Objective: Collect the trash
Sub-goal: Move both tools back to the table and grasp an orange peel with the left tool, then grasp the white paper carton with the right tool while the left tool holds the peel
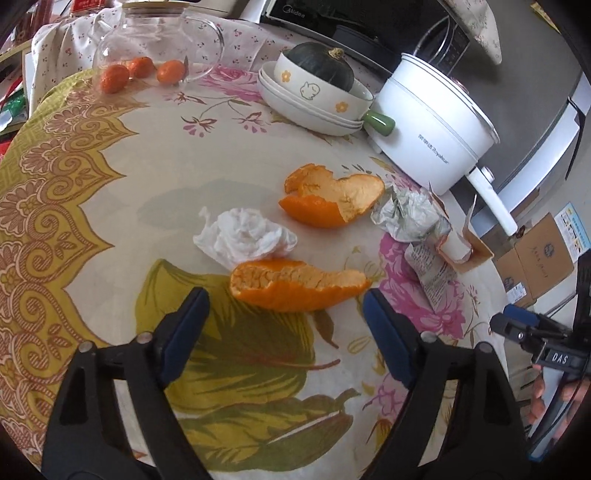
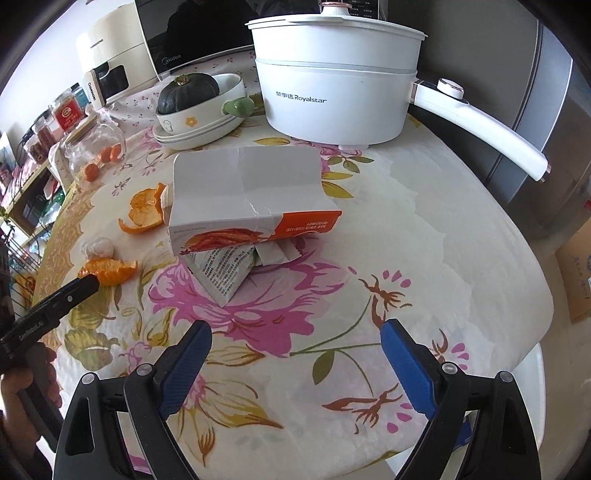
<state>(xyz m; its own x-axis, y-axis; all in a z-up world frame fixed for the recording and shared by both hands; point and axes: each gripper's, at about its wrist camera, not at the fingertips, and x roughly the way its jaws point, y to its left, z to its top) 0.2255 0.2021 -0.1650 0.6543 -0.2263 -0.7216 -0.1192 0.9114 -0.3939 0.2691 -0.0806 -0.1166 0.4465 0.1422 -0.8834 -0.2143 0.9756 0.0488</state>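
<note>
Left gripper (image 1: 284,306), jaws wide and empty, sits just short of the nearer curled orange peel (image 1: 295,282) on the floral tablecloth (image 1: 110,221), peel's long axis spanning the gap; right gripper (image 2: 295,343), also open, faces the torn white-and-orange carton (image 2: 251,206) further off.

A round desk (image 2: 461,236) under a floral cloth stands by a grey steel fridge (image 2: 554,147). A black microwave (image 2: 192,33) sits behind; cardboard boxes (image 1: 535,258) rest on the floor.

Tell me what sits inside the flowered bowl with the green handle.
A dark green squash with a dry stem fills the flowered bowl, rising above its rim. Two white plates are stacked beneath the bowl. Anything under the squash is hidden.
</note>
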